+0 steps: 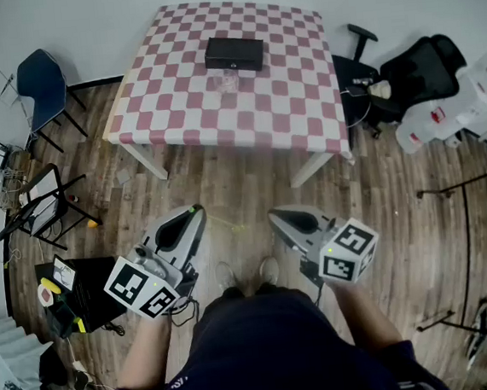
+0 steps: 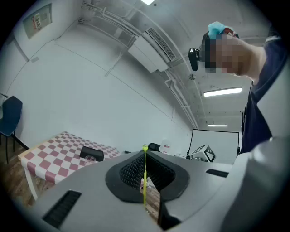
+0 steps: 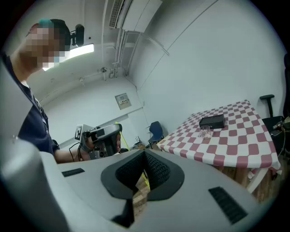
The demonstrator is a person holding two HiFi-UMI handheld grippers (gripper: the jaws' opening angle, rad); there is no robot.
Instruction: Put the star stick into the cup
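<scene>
Plainly, both grippers hung low in front of the person, well short of the table (image 1: 298, 118). The left gripper (image 1: 195, 212) pointed about level. Its jaws were pinched together on the star stick (image 2: 145, 181), a thin yellow-green rod. In the left gripper view, I saw the rod lying along the seam between the ribbed black pads (image 2: 129, 172). A small knob at its end poked up just past the jaw tips. From the right gripper view, the same stick slanted down and out of the left gripper's nose.

The right gripper (image 1: 273, 215) was tipped slightly downward with its jaws drawn together, and I could see no grip on anything. A short yellow streak showed low in the slit between its pads, against the wooden floor (image 1: 225, 183). I could not tell whether that was the stick's far end or whether it touched the jaws.

The cup (image 1: 227, 82), a small clear glass, stood upright on the red-and-white checked cloth towards the table's far side. It sat just in front of a black box (image 1: 234, 52), close to it. Stick and cup were well apart, with the near table edge and a stretch of floor between them.

A blue chair (image 1: 44, 80) stood off the table's left corner, and a black office chair (image 1: 420, 70) stood to its right. The person's shoes (image 1: 247, 273) showed on the floor between the two grippers.
</scene>
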